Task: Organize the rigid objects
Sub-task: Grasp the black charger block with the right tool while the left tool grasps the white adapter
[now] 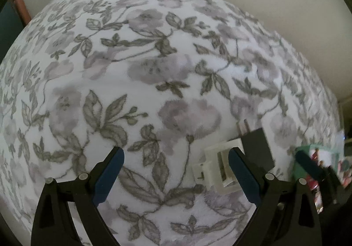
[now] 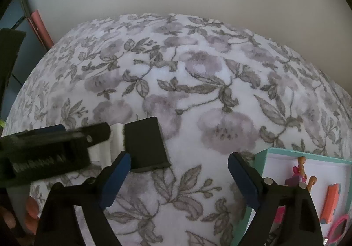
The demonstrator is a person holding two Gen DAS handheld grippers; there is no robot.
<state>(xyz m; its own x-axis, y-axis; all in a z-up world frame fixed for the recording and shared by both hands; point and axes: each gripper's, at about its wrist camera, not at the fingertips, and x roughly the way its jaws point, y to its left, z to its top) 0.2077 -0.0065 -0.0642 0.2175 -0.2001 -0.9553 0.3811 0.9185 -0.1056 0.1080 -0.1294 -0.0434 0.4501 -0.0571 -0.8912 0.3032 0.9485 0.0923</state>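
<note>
Both tools gape over floral blanket (image 1: 154, 69); black adapter (image 2: 146, 144) lies free.

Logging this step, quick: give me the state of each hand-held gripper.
Left hand-held gripper: open, nothing between its fingers; white plastic piece lies by one finger.
Right hand-held gripper: open, holding nothing.
</note>
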